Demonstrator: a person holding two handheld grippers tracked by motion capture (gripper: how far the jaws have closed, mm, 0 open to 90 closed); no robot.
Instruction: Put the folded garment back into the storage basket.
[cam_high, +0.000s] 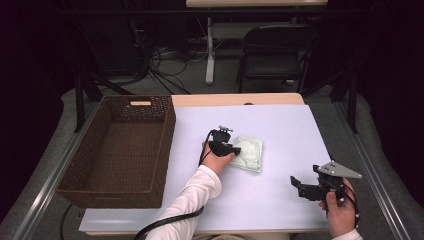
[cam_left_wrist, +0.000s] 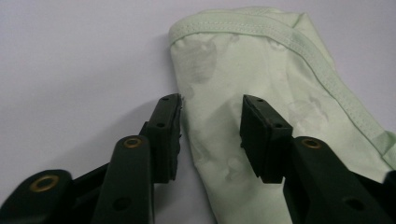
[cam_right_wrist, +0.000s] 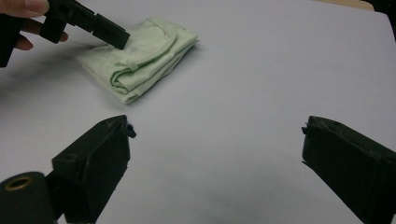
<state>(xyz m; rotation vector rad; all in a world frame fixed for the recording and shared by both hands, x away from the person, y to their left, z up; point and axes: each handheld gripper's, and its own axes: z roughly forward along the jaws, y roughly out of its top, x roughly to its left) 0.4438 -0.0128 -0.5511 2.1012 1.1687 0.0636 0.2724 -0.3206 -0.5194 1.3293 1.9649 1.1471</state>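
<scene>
Two hand-held grippers work here: the left hand-held gripper (cam_left_wrist: 211, 116) straddles the near edge of the folded pale-green garment (cam_high: 247, 153) at the tabletop's (cam_high: 280, 130) centre, jaws apart, not yet pinching. The right hand-held gripper (cam_high: 296, 184), jaws wide apart, hovers at lower right, well apart from the cloth.

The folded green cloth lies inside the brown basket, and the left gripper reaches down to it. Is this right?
Not quite. The folded green cloth lies on the white table, to the right of the brown basket, as the high view shows. The left gripper does reach down to it.
</scene>
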